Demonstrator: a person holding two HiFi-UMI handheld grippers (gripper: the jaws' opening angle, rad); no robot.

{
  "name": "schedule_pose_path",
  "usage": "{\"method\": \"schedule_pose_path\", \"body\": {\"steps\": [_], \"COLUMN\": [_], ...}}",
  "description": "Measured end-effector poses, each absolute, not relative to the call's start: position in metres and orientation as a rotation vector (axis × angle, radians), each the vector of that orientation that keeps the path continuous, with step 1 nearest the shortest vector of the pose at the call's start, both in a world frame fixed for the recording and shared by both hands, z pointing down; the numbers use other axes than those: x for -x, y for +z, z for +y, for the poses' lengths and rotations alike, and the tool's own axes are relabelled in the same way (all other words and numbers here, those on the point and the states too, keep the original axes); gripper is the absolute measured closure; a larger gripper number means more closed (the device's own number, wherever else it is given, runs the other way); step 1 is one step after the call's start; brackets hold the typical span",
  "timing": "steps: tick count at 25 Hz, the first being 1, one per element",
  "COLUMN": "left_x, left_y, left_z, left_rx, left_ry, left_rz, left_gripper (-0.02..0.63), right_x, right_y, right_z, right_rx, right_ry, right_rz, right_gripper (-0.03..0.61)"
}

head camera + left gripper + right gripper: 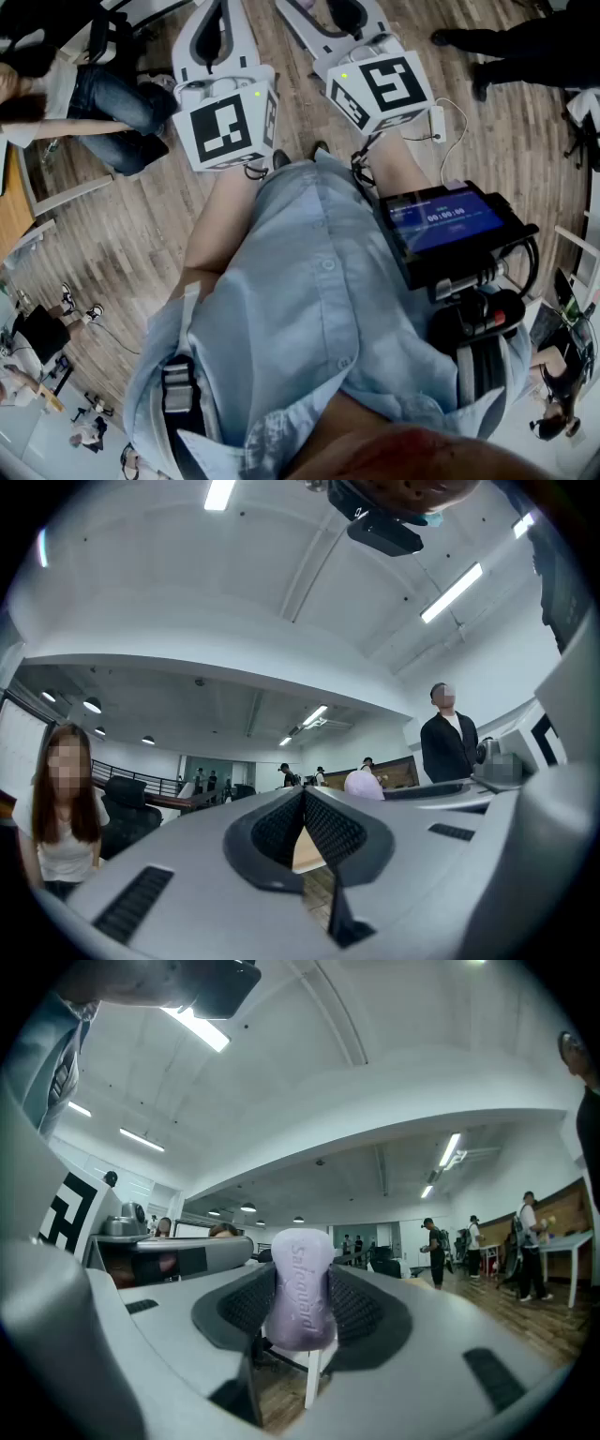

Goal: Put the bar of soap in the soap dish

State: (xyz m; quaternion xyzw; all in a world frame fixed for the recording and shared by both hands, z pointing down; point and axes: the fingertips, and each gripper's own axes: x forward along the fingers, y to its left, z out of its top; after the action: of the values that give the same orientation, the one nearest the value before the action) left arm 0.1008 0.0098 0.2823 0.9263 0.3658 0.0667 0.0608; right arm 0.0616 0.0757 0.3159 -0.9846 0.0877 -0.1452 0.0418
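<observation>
A pale purple bar of soap (pixel 300 1288) with embossed lettering stands upright between the dark ribbed pads (pixel 361 1307) of my right gripper (pixel 300 1321), which is shut on it. From the left gripper view the same soap (pixel 364 783) shows as a lilac lump over the right gripper's grey body. My left gripper (pixel 303 803) is shut, its pads meeting at the tips with nothing between them. In the head view both grippers are held out in front of the person's body, with the left marker cube (pixel 230 122) beside the right marker cube (pixel 380 89). No soap dish is in any view.
A wooden floor (pixel 122 244) lies below. A person sits at the left (pixel 94 98) and another stands at the top right (pixel 525 47). A device with a blue screen (pixel 441 220) hangs at the wearer's waist. More people and a table (pixel 562 1239) stand farther off in the room.
</observation>
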Motion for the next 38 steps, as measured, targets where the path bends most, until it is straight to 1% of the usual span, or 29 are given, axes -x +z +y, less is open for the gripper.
{"method": "schedule_pose_path", "body": {"steps": [24,31,38], "left_x": [-0.103,-0.107,-0.096], "left_y": [0.275,0.265,0.274], "left_z": [0.006,-0.005,-0.008], "left_rx": [-2.827,-2.852,-2.855], "left_ry": [0.183,0.131,0.181], "left_rz": [1.117,1.071,1.052], "left_gripper": [0.604,0.604,0.604], "right_x": [-0.067,-0.073,-0.07], "right_y": [0.305,0.299,0.3], "right_z": [0.068,0.057,0.06], "right_rx": [3.036,3.042,3.045], "right_ry": [-0.382,-0.345,-0.375], "right_rz": [0.292,0.351,0.36], "right_gripper": [0.393,0.393,0.393]}}
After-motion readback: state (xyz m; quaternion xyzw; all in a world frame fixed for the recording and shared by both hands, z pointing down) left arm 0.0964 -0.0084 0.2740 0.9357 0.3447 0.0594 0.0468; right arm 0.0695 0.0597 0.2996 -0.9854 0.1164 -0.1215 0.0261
